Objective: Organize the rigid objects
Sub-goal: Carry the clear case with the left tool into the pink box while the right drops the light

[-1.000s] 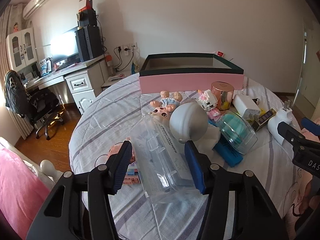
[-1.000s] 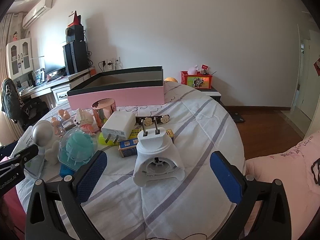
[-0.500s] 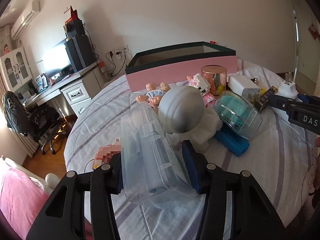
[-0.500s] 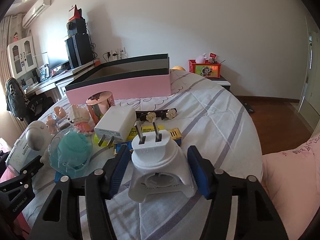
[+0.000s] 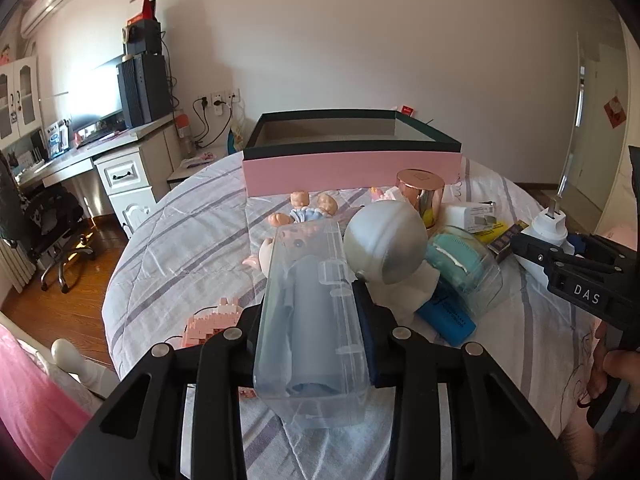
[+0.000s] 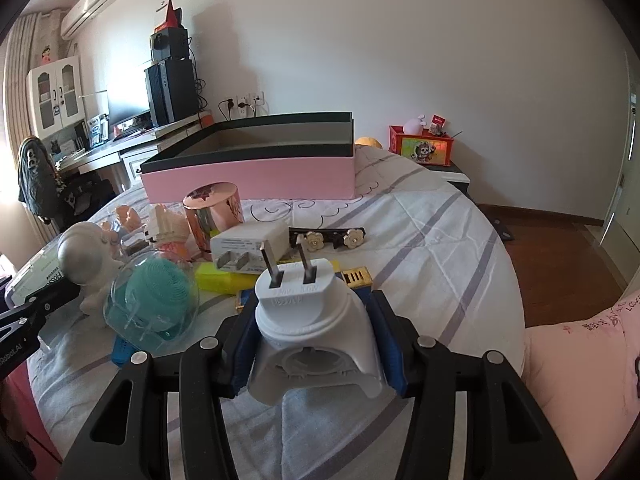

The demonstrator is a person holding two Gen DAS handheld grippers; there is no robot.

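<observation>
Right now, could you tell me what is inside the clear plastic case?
Through the clear plastic case a pale blue cylinder-shaped item shows, lying lengthwise. What it is stays unclear; the hazy wall and gripper pads hide detail.

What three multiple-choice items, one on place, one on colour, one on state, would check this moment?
1. Where is the open pink box with the dark rim?
A. Beyond the clutter on the striped bedspread
B. On the floor
C. On the desk

2. What colour are the box's outer walls?
A. Yellow
B. Pink
C. White

3. What is the right gripper doing?
A. Open over nothing
B. Holding a doll
C. Shut on the white plug-in device with two prongs

Answers: 1 A, it sits on the bedspread behind the objects; 2 B, its sides are pink; 3 C, the jaws press both sides of the device.
</observation>
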